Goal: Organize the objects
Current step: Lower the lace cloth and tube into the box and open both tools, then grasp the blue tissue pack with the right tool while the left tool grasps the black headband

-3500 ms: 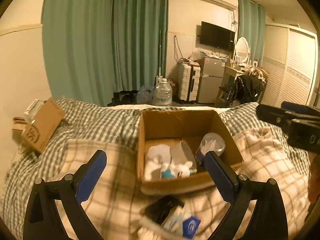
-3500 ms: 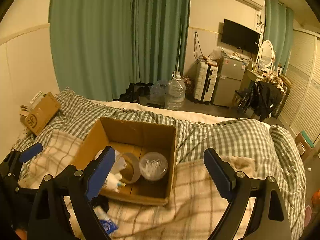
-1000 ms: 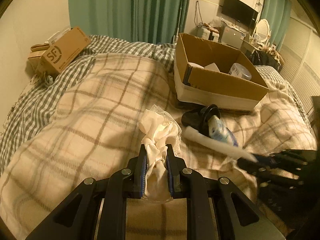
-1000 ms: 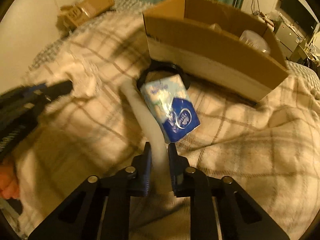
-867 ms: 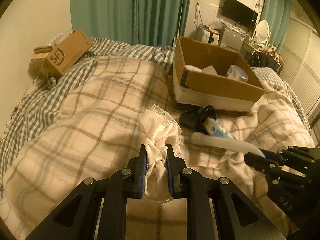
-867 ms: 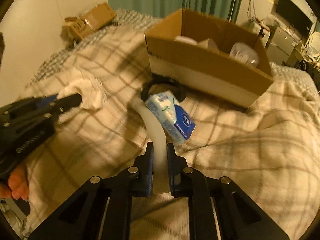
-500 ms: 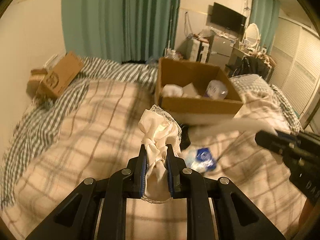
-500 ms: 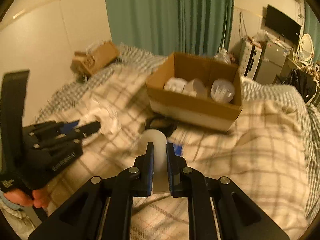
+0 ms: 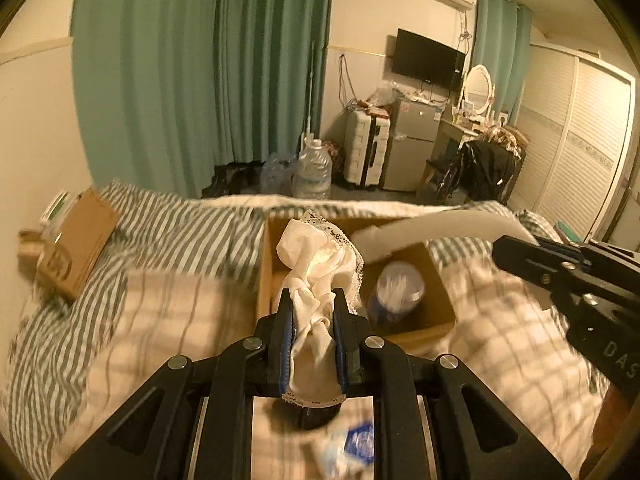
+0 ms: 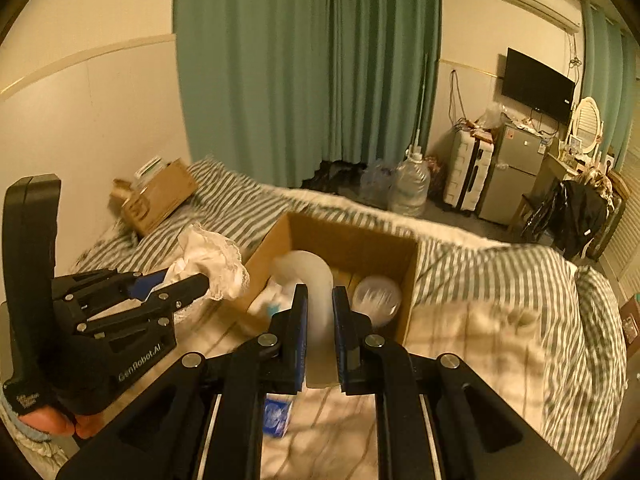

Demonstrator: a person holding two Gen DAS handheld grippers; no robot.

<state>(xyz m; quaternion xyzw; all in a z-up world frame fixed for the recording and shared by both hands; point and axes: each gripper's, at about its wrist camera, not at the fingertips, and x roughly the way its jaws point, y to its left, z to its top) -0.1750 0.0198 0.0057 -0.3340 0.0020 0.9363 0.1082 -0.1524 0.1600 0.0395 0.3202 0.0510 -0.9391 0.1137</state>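
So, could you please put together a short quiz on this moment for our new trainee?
1. True or false: the left gripper is shut on a lace-trimmed white cloth.
2. What does the right gripper hold? A) a bottle B) a white foam tube C) nothing
3. Fill in: the clear round container sits inside the ____.

Key:
1. True.
2. B.
3. Cardboard box, open on the bed; the blue tissue pack lies outside it on the blanket.
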